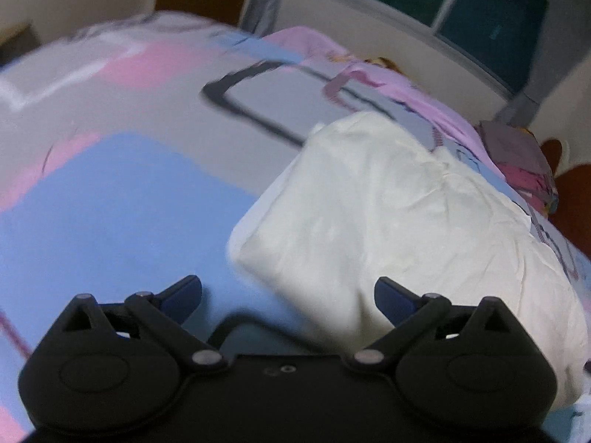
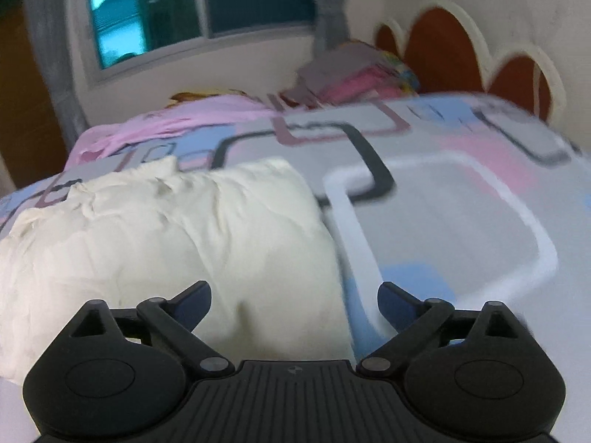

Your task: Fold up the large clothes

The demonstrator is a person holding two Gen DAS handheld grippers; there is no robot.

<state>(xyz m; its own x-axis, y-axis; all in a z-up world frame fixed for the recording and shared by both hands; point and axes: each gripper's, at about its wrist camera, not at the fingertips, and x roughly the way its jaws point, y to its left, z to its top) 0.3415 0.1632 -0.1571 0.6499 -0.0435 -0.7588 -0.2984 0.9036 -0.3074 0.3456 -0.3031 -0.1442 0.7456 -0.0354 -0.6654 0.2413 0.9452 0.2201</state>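
A cream-white garment (image 1: 399, 221) lies folded into a thick rectangular bundle on the patterned bed sheet (image 1: 122, 203). It also shows in the right wrist view (image 2: 177, 236), left of centre. My left gripper (image 1: 288, 295) is open and empty, hovering at the bundle's near left corner. My right gripper (image 2: 293, 302) is open and empty, at the bundle's near right edge. Neither touches the cloth.
A pink cloth (image 2: 162, 125) lies at the bed's far side below a window (image 2: 192, 7). A stack of folded clothes (image 2: 354, 74) sits by the red-and-cream headboard (image 2: 443, 51). The sheet (image 2: 461, 221) stretches right of the bundle.
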